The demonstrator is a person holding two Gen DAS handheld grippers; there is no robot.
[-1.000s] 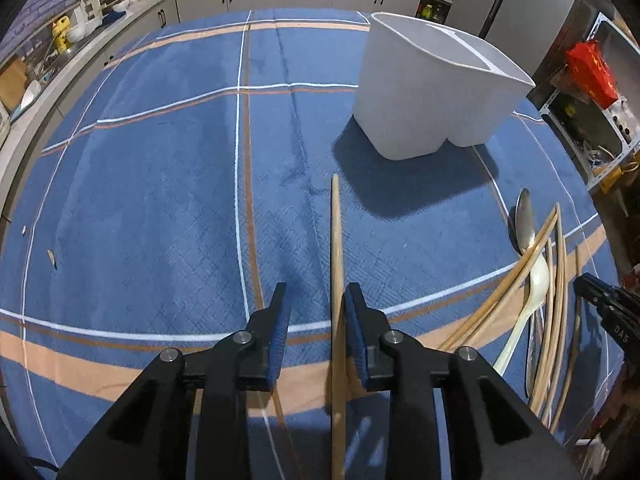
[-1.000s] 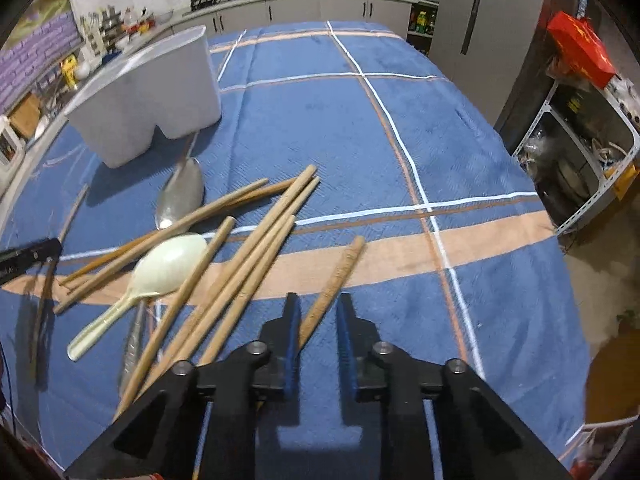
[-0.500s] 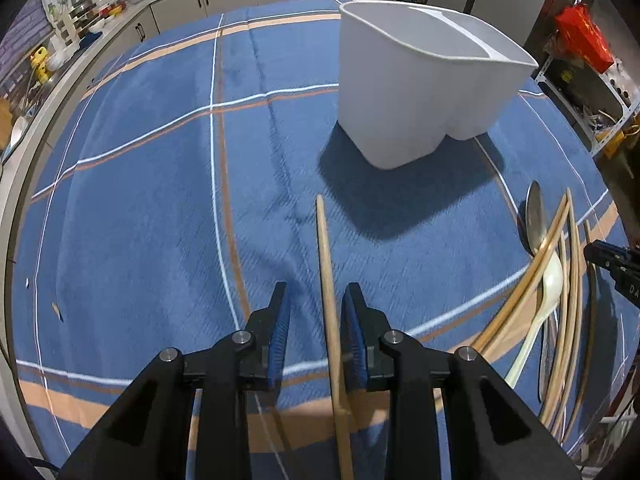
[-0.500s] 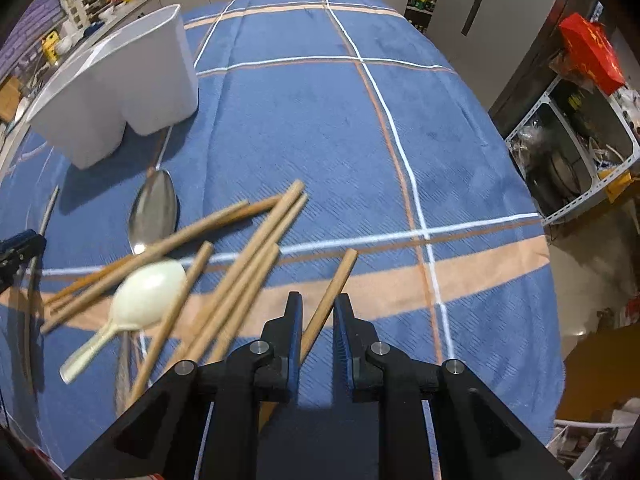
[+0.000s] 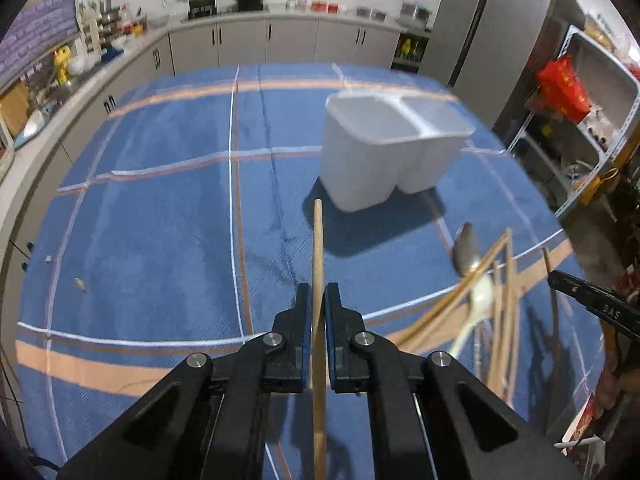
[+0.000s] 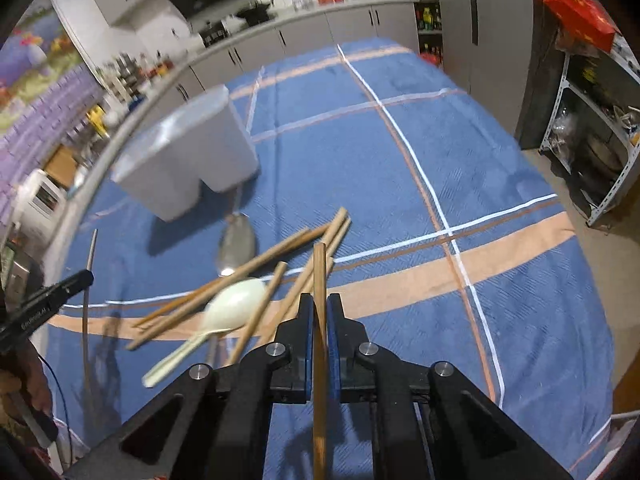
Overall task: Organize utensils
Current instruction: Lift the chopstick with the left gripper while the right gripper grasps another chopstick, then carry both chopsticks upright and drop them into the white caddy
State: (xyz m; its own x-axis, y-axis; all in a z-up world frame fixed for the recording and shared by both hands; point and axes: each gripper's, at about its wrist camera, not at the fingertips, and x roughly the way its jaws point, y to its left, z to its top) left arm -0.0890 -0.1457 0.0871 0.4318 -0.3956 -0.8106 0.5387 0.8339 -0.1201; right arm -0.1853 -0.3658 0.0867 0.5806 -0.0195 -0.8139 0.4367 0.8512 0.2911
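My left gripper (image 5: 316, 312) is shut on a wooden chopstick (image 5: 317, 248) and holds it lifted above the blue cloth, pointing toward the white two-compartment holder (image 5: 388, 156). My right gripper (image 6: 319, 314) is shut on another wooden chopstick (image 6: 319, 268), lifted above a pile of several wooden chopsticks (image 6: 256, 276), a pale plastic spoon (image 6: 232, 308) and a metal spoon (image 6: 236, 246). The holder (image 6: 188, 160) stands at the far left in the right wrist view. The pile also shows in the left wrist view (image 5: 492, 300).
A blue plaid tablecloth (image 5: 160, 208) covers the table. The right gripper's tip (image 5: 592, 300) shows at the right edge of the left view; the left gripper (image 6: 44, 304) shows at the left edge of the right view. Kitchen counters (image 5: 120, 52) and shelves (image 6: 592, 132) surround the table.
Both grippers closed on their chopsticks and lifted them off the cloth. Both views rose and tilted up, showing more of the kitchen.
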